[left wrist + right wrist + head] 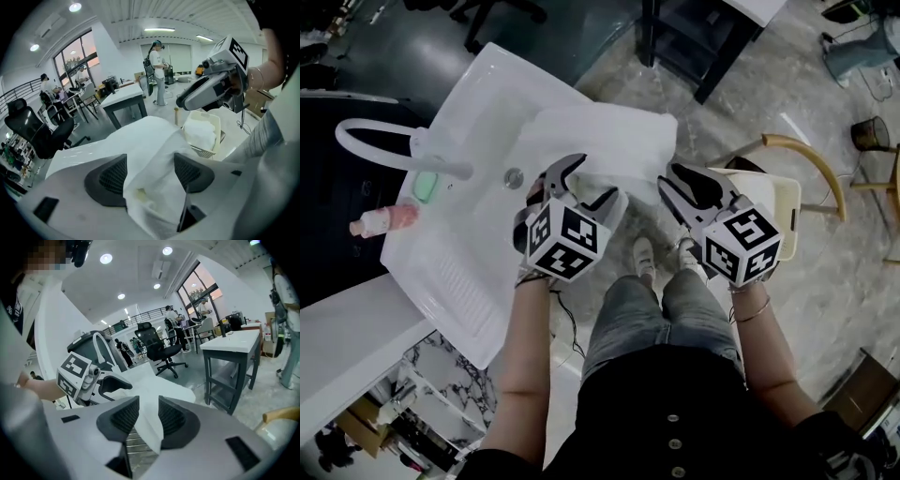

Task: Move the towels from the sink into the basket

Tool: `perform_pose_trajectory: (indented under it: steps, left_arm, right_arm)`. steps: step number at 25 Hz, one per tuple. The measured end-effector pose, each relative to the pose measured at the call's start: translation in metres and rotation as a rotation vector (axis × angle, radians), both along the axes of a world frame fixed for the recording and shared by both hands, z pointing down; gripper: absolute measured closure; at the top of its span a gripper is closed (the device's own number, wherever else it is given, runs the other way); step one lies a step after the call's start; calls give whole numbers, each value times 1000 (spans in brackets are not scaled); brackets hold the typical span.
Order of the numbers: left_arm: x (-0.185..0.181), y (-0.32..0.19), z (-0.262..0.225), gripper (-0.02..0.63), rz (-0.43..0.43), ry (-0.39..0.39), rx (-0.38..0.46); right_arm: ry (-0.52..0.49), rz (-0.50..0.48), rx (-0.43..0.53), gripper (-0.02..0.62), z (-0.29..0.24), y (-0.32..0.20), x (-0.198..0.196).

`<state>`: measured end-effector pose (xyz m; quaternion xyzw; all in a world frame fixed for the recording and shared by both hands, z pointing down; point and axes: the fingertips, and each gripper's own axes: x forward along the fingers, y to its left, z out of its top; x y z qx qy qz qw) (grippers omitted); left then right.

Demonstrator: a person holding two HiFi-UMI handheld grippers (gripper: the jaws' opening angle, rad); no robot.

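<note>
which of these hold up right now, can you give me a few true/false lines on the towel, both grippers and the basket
1. The right gripper is clamped on the white towel. True.
2. The left gripper is pressed shut. False: its jaws stand wide apart, with the towel lying loose between them.
3. The basket is empty. False: another towel already lies in it.
4. A pink bottle rests beside the sink. True.
</note>
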<state>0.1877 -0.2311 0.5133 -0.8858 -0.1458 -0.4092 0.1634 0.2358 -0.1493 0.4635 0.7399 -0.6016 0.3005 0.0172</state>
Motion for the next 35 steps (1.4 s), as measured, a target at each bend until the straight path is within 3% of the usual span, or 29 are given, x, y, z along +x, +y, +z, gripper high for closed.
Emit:
perform_pose_trajectory:
  steps: [3, 6, 8, 14, 22, 28, 35]
  left_arm:
    - [6, 1, 3, 318, 40, -22, 21]
    - [6, 4, 6, 334, 55, -44, -9]
    - [5, 8, 8, 421, 59, -56, -35]
    - [6, 8, 7, 554, 20, -31, 3]
    - [11, 3, -33, 569, -121, 113, -30]
    - [17, 14, -69, 569, -150, 185, -16]
    - [38, 38, -124, 569, -164, 333, -45]
  right_arm:
    - [1, 18, -10, 466, 2, 8, 6]
    - [-2, 40, -16, 466, 3, 17, 10]
    - [-1, 53, -17, 466, 4, 22, 13]
    - [2, 63, -10, 471, 0, 37, 12]
    - [43, 81, 16, 479, -21, 60, 16]
    - [78, 121, 41, 479, -43, 87, 27]
    - [126, 147, 74, 479, -69, 111, 39]
